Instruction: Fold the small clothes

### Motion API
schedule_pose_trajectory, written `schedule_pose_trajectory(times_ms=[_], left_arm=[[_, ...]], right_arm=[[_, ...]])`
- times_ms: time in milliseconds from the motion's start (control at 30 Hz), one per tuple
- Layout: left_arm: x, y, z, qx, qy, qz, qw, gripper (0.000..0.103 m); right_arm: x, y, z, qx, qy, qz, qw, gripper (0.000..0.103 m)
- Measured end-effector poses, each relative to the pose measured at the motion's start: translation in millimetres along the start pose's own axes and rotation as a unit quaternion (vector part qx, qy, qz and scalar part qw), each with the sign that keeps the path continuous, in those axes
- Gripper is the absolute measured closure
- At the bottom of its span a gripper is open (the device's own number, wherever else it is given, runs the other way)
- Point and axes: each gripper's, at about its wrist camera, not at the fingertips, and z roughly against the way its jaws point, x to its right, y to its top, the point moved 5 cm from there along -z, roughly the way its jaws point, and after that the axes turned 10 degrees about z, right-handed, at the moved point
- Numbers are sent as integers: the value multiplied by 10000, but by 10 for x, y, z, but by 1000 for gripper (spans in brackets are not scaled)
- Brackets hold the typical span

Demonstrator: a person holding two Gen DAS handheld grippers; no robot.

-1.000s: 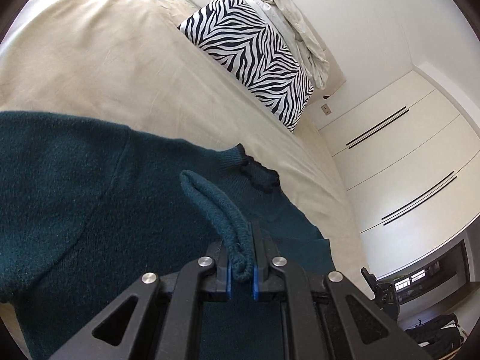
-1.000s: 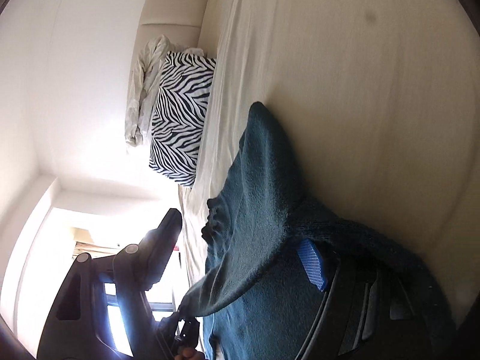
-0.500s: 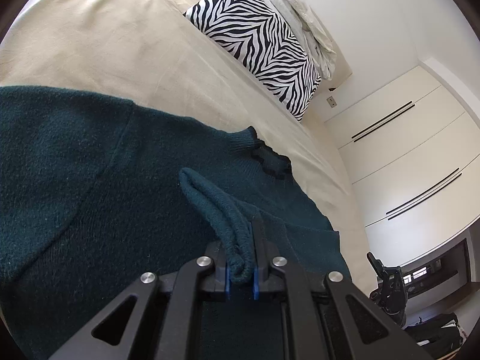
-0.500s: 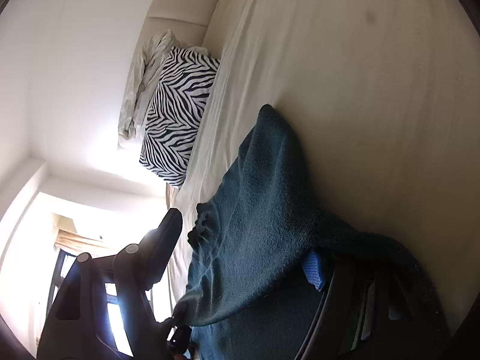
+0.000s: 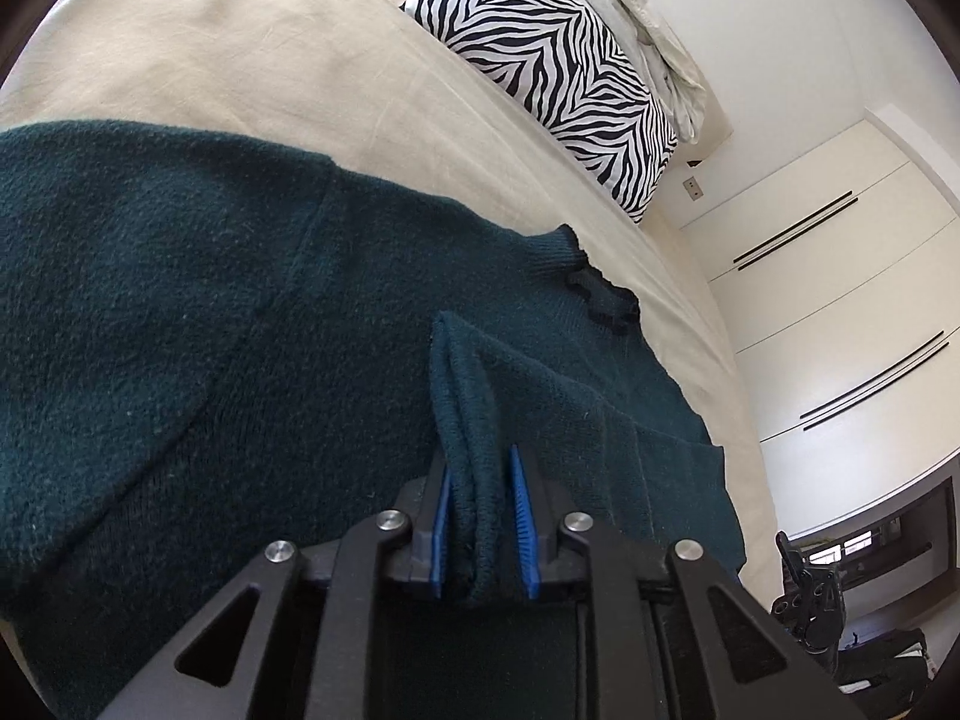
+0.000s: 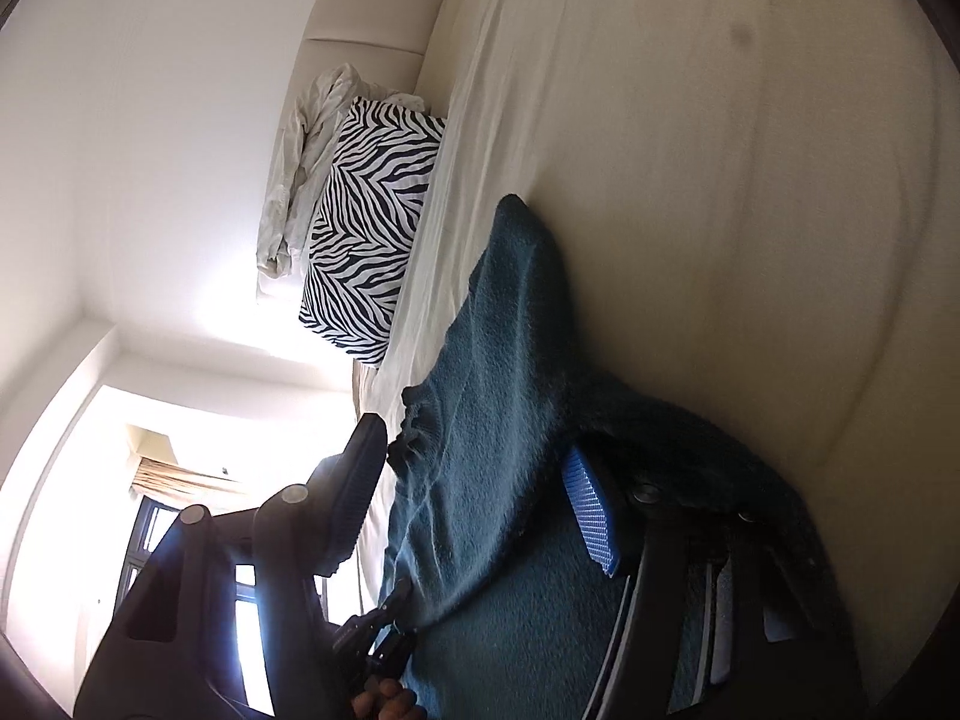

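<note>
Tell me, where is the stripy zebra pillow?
The zebra pillow sits at the head of the bed, top right in the left wrist view, beside a crumpled white sheet and beyond the green sweater.

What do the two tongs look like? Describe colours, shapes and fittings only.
Left tongs: black angular linkage with triangular cut-outs, silver round pivot bolts, ribbed blue pads on the fingers. Right tongs: the same black frame and bolts, ribbed blue pad; no cables or markings visible.

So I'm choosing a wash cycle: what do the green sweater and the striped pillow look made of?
The green sweater looks like a fuzzy wool or acrylic knit, matte, with ribbed edges. The striped pillow seems smooth woven fabric with a zebra print; fibre unclear.
</note>
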Motion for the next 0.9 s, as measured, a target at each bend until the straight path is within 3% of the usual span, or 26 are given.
schedule_pose_trajectory(times_ms=[100, 167, 233, 367, 467, 533, 600, 733, 900], left_arm=[[62, -40, 147, 83, 204, -50, 9997, 52], [86, -63, 311, 413, 551, -122, 9976, 32], [134, -98, 462, 786, 921, -259, 9923, 31], [450, -159, 524, 1104, 761, -891, 9870, 31], [621, -170, 306, 918, 515, -1250, 9866, 31], [559, -157, 67, 577, 515, -1161, 9902, 31], [417, -150, -146, 202, 602, -952, 9934, 31], [366, -211, -205, 259, 615, -1315, 9891, 31], [377, -272, -203, 287, 607, -1491, 9865, 31]], right_arm=[[-45, -92, 215, -194, -260, 93, 9994, 46], [-157, -81, 346, -226, -273, 289, 9990, 44], [-299, 11, 429, -220, -292, 503, 9981, 44], [-578, 340, 343, -225, -335, 862, 9955, 41], [-767, 601, -35, -600, -151, 1140, 9916, 38], [-773, 769, -295, -781, -186, 1162, 9900, 38], [-741, 915, -590, -1002, 64, 1066, 9892, 38], [-279, 1019, -964, -1399, -351, 611, 9877, 39], [-166, 973, -781, -1362, 14, 462, 9896, 41]])
